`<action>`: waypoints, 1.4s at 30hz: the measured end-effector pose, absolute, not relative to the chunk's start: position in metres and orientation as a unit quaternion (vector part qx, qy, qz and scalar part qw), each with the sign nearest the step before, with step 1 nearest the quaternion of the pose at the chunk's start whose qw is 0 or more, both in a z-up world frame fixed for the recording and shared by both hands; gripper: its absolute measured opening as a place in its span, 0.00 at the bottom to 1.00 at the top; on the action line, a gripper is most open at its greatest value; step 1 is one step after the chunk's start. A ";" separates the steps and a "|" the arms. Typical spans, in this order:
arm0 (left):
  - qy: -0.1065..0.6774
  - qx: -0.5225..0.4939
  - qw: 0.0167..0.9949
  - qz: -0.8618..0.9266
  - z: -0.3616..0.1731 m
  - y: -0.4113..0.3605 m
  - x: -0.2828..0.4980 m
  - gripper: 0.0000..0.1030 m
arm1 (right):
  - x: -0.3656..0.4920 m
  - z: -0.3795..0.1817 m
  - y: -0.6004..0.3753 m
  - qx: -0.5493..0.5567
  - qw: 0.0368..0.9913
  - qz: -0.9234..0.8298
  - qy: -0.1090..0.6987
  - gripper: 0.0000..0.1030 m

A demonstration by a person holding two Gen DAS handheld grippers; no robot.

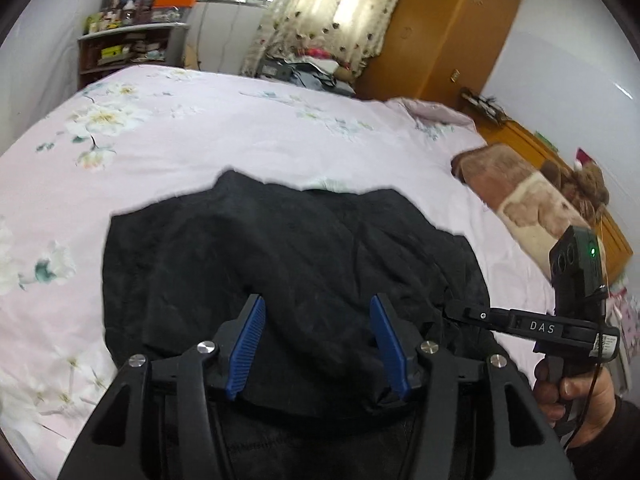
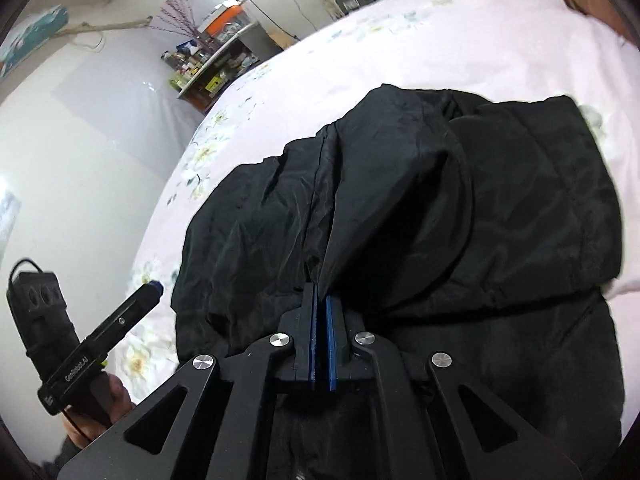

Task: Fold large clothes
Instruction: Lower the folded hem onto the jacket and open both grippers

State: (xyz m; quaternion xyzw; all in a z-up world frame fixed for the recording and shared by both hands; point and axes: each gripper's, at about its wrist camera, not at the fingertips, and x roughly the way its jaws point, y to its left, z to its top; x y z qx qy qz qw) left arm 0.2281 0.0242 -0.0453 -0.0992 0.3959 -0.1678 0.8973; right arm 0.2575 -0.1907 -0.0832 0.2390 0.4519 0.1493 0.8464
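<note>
A black padded jacket (image 1: pixel 280 248) lies crumpled on the pink floral bed sheet (image 1: pixel 240 128). My left gripper (image 1: pixel 318 300) is open just above its near part. Fabric bulges between the blue pads (image 1: pixel 248 344), which do not press on it. In the right wrist view the same jacket (image 2: pixel 440 200) spreads ahead, and my right gripper (image 2: pixel 320 292) is shut, pinching a raised fold of it at the tips. The right gripper (image 1: pixel 460 308) also shows in the left wrist view at the jacket's right edge, held by a hand. The left gripper (image 2: pixel 154 286) shows at the left of the right wrist view, over the sheet.
A brown and cream folded blanket (image 1: pixel 520 196) lies at the bed's right side against a wooden headboard (image 1: pixel 560 152). An orange wardrobe (image 1: pixel 440 28) and a cluttered shelf (image 1: pixel 128 48) stand beyond the bed. Bare sheet (image 2: pixel 400 40) stretches past the jacket.
</note>
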 end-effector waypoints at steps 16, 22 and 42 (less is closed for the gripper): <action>0.465 -0.061 0.876 -0.115 -0.121 0.013 0.232 0.54 | 0.263 -0.145 -0.174 0.178 0.833 0.109 0.512 0.07; 0.452 -0.064 0.882 -0.119 -0.084 0.028 0.209 0.54 | 0.236 -0.085 -0.193 0.138 0.871 0.121 0.456 0.25; 0.432 -0.043 0.900 -0.037 -0.127 0.052 0.289 0.56 | 0.312 -0.127 -0.199 0.070 0.894 0.041 0.440 0.22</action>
